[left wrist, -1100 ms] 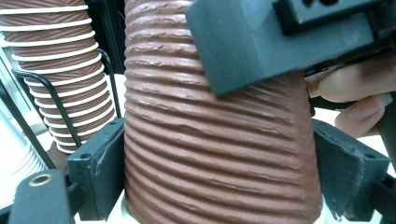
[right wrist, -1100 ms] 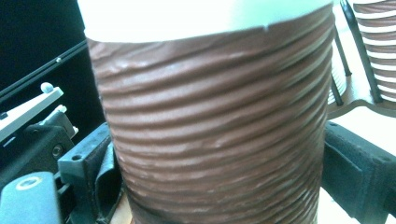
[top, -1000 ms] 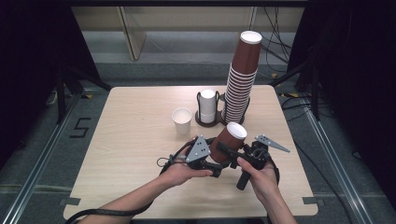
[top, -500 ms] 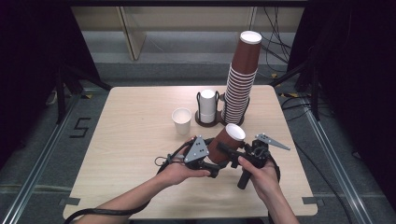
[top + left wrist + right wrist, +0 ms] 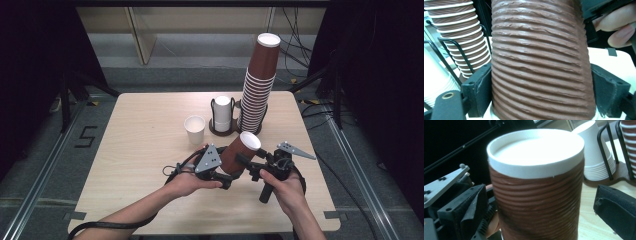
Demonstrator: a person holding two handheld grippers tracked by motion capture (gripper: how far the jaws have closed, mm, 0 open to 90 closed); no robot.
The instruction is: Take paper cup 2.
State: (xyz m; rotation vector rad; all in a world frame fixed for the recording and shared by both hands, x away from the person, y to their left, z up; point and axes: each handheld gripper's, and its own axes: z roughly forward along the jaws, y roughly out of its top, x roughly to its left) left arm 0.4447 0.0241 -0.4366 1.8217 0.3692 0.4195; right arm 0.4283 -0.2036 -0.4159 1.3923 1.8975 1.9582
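Note:
A brown ribbed paper cup [image 5: 239, 154] is held tilted above the table's near middle, its white closed end [image 5: 536, 150] pointing up and to the right. My left gripper [image 5: 223, 174] is shut on its lower body, and both jaws press the ribbed wall [image 5: 539, 57]. My right gripper [image 5: 248, 165] reaches in from the right around the cup's white-ended part. Its jaws have just been opening and stand open, with the cup [image 5: 536, 205] between them and a gap beside the right fingertip [image 5: 614, 212].
A tall stack of brown cups [image 5: 258, 90] stands at the back right of the wooden table [image 5: 140, 150]. Beside it a black wire holder carries stacked white cups [image 5: 222, 114]. A single white cup [image 5: 194, 129] stands left of the holder.
The right gripper's jaws have spread away from the brown cup. Both hands and the cup have stayed in about the same place.

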